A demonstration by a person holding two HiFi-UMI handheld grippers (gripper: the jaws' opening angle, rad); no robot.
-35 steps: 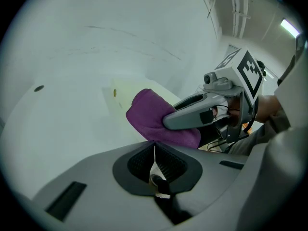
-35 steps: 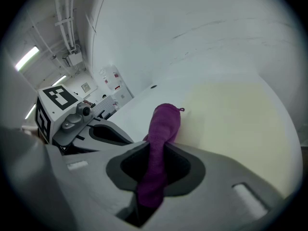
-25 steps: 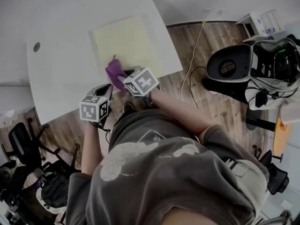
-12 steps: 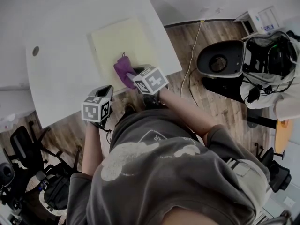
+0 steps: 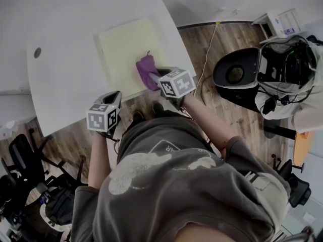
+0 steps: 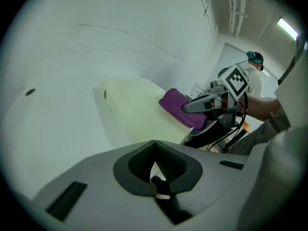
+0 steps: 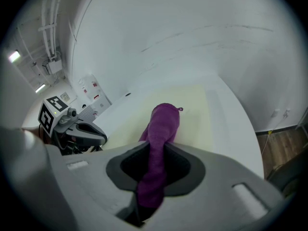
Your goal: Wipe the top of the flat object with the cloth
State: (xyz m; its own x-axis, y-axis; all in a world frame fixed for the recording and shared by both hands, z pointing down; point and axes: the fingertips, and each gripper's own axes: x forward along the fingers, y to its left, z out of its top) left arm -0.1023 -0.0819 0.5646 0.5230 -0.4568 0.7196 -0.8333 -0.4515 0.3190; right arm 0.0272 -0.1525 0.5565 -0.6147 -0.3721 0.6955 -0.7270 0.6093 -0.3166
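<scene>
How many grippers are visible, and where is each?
2. The left gripper, shut and empty, is at the table's near edge. The right gripper holds the purple cloth on the yellow flat object. None seems hidden.

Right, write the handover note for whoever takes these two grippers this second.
Right gripper: shut on the purple cloth; the cloth's free end lies on the pale yellow board, at its near right part.
Left gripper: shut, empty, held by the near edge of the white table, off the board.
Done: cloth gripped and down on the board; how much is already wiped does not show.
Left: sweep the cloth over the rest of the board's top, probably the far and left areas.
</scene>
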